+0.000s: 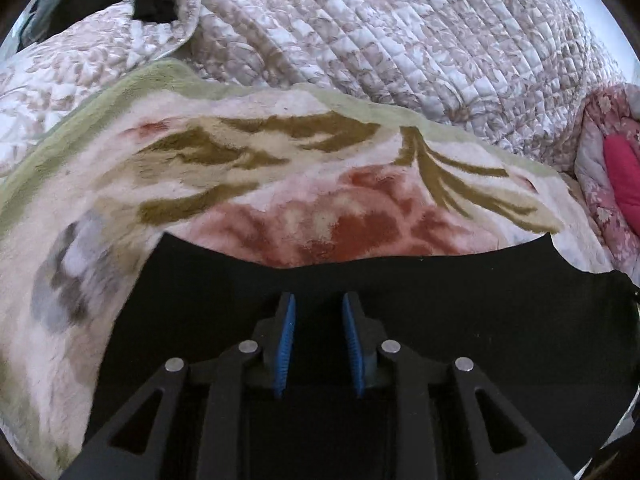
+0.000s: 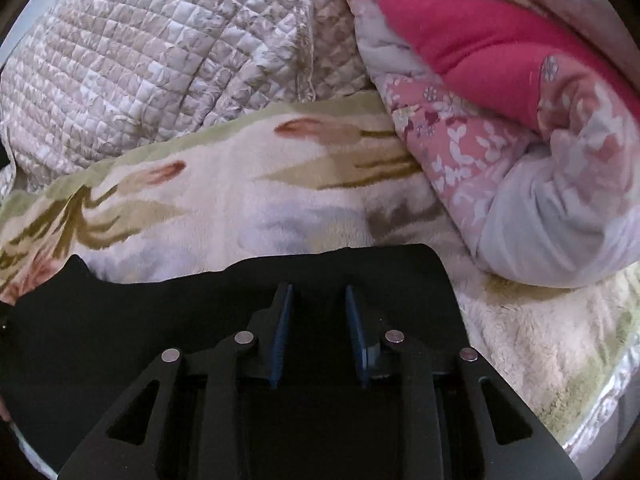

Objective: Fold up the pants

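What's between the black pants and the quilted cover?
The flowery blanket lies between the pants and the quilt, in both wrist views.

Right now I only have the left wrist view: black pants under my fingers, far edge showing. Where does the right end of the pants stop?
Observer: In the right wrist view the pants end in a rounded corner, lying flat on the fleece blanket.
Operator: Right hand-held gripper?
Observer: The right hand-held gripper hangs over that end with its jaws apart and nothing pinched.
Operator: Corner clear of the pink duvet?
Observer: Yes. A strip of blanket shows between the corner and the rolled duvet.
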Demonstrator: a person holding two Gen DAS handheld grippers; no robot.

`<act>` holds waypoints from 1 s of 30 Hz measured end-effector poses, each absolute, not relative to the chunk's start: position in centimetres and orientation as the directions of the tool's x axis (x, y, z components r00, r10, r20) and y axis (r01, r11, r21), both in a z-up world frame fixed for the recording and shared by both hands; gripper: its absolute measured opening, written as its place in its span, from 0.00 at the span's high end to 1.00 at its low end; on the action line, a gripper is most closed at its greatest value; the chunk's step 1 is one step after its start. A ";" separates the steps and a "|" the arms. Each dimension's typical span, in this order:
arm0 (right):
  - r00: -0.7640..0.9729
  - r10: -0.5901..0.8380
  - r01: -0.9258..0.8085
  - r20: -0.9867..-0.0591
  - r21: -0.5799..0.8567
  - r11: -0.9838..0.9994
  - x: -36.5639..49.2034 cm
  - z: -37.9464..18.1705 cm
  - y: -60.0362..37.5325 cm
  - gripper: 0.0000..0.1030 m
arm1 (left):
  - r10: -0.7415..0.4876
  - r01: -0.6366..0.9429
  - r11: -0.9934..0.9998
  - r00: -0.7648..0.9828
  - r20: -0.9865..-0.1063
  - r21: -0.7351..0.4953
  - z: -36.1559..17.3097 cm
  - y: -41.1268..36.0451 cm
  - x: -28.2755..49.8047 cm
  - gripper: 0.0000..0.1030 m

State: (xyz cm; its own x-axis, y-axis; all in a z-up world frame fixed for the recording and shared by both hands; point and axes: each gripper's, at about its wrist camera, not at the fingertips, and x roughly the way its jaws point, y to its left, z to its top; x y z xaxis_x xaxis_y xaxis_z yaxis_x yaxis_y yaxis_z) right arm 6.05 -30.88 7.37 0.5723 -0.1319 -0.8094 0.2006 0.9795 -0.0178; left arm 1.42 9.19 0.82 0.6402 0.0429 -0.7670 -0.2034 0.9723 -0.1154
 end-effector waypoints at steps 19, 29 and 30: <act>0.649 0.073 -0.128 -0.758 -0.013 0.992 -6.6 7.1 -18.3 0.55 | -0.069 -0.019 0.993 0.694 -0.717 -0.114 2.1 2.7 -10.3 0.73; 0.592 0.148 -0.194 -0.792 0.038 0.980 -6.4 4.5 -16.8 0.44 | -0.026 -0.029 0.998 0.692 -0.722 -0.063 1.3 2.7 -10.0 0.69; 0.588 0.152 -0.198 -0.794 0.041 0.979 -6.4 4.6 -16.8 0.43 | -0.004 -0.055 0.997 0.688 -0.725 -0.058 1.2 3.3 -9.8 0.69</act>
